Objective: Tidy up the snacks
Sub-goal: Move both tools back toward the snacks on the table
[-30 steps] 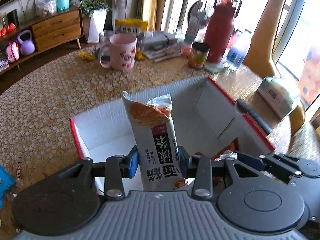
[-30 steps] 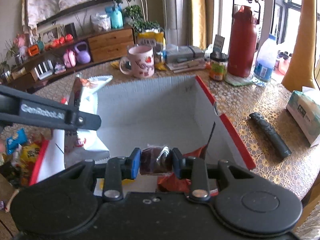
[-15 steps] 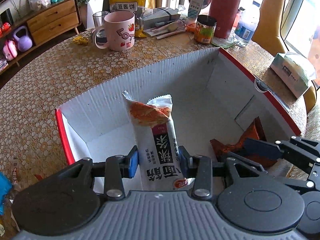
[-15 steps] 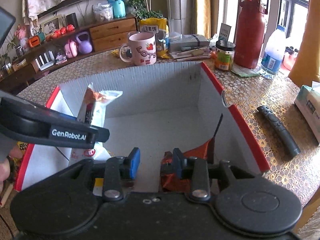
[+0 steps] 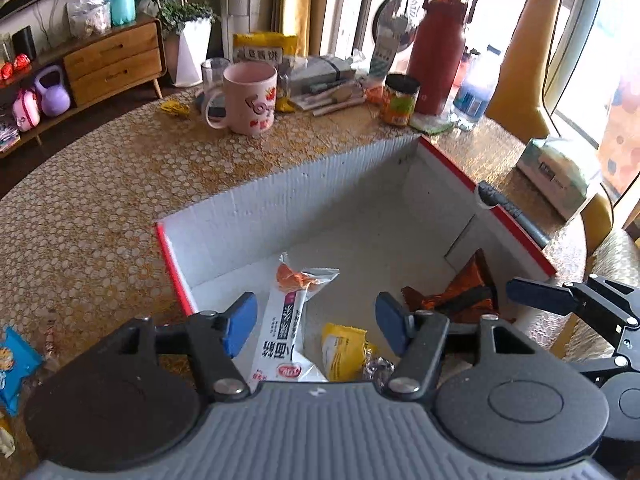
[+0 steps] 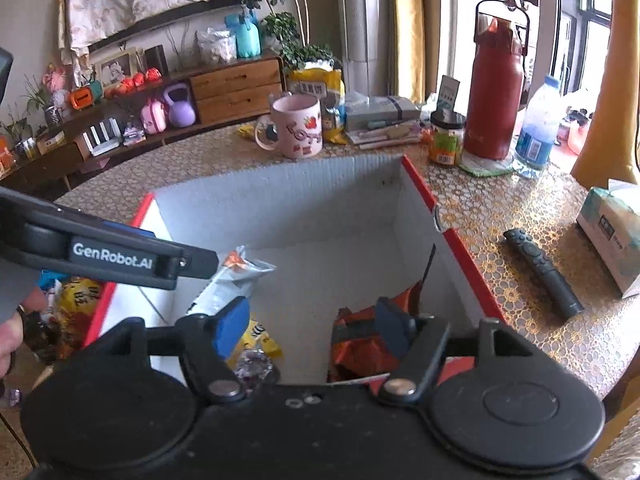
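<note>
Both sets of tongs hang over the white box [image 5: 304,204] with the red rim, and both have just been opening. The left tongs [image 5: 316,322] stand wide now, blue pads well apart, nothing pressed between them. The white snack packet [image 5: 290,320] with black lettering lies in the box below that gap, leaning toward 12 o'clock, clear of both pads. Its lower end is cut off by the gripper body.

The right tongs [image 6: 310,328] are wide too, and nothing sits between the pads. The orange-red packet [image 6: 362,344] rests against the box's right wall at about 3 o'clock from the gap; the right pad overlaps it in the right wrist view, and whether it touches I cannot tell. In the left wrist view that same packet [image 5: 456,296] sits at 2 o'clock, partly behind the other gripper's finger.

Down near the box's front edge: 1 yellow packet [image 5: 344,354] and 1 shiny foil-wrapped piece [image 5: 378,368] just beside it, both half hidden by the gripper bodies. What the foil piece is, hard to say.

Out on the gold-patterned tabletop [image 5: 100,208], a pink mug [image 5: 250,98] stands at 12 o'clock beyond the box, a red flask [image 6: 496,92] at 1 o'clock, a black remote [image 6: 542,272] at 3 o'clock just outside the box wall. At 9 o'clock, more snack bags [image 6: 74,300] lie outside the box, mostly covered by the left gripper's arm, with the edge of a hand [image 6: 14,332] cut off at the frame.
</note>
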